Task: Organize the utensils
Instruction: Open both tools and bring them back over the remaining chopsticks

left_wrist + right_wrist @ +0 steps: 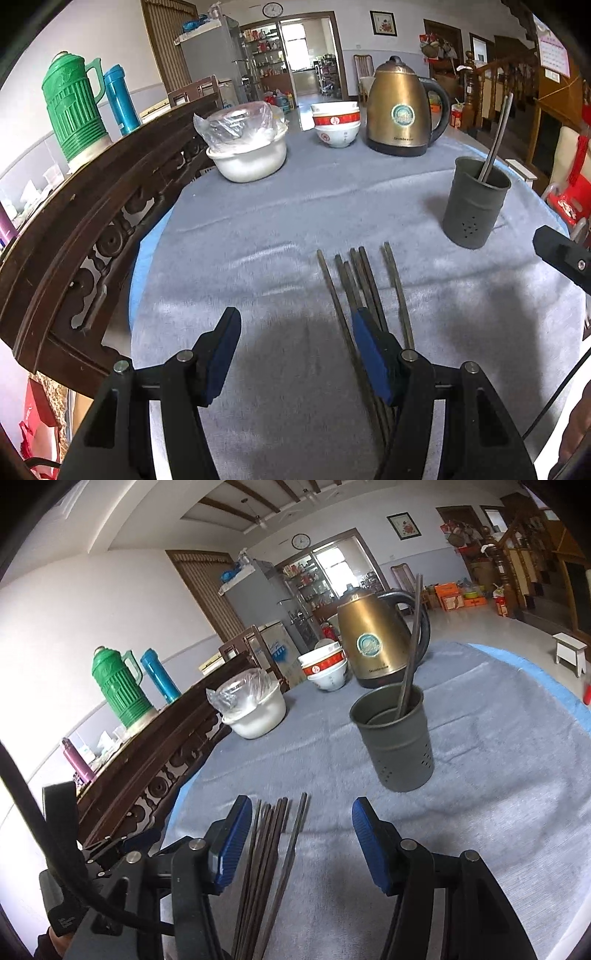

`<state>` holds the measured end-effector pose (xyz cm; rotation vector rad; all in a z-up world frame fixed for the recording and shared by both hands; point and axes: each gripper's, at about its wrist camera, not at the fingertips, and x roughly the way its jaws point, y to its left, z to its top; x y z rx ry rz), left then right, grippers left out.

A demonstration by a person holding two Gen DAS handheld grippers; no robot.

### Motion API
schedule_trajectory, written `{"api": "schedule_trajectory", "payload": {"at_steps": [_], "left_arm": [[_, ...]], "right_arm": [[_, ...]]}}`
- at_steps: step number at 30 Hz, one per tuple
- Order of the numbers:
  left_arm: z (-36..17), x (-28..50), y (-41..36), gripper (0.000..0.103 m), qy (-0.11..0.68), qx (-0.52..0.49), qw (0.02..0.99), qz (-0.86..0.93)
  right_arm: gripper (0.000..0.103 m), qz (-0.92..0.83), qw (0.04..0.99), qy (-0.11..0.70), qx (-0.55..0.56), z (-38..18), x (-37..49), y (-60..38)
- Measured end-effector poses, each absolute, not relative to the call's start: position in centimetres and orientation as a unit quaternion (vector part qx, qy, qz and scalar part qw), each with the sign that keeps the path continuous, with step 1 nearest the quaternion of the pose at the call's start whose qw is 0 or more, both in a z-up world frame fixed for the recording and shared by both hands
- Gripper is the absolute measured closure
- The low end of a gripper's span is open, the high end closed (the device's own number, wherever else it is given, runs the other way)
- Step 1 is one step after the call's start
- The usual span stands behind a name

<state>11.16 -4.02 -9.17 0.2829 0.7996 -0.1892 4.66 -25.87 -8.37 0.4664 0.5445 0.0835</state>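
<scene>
Grey cloth covers the counter (pixel 258 229); both grippers, left gripper (pixel 295 354) and right gripper (pixel 299 842), hover half-open and empty over loose chopsticks (pixel 364 280), so the next move is likely pinching one for the holder cup (pixel 474 206).

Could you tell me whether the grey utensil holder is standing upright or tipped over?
Upright: the grey utensil holder stands on its base on the cloth, open mouth up, with a metal chopstick leaning inside it.

daylight, bright | soft shadows on cloth (pixel 258 229) | fisheye edges dark, bent
</scene>
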Motion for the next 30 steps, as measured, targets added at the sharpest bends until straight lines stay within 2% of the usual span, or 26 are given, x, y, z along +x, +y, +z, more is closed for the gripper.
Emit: {"api": "schedule_trajectory", "payload": {"at_steps": [30], "left_arm": [[-11.6, 9.1, -9.1, 0.038, 0.399, 0.22, 0.881, -0.125]], "right_arm": [[0.042, 0.011, 0.925, 0.276, 0.262, -10.5, 4.5, -29.2]]}}
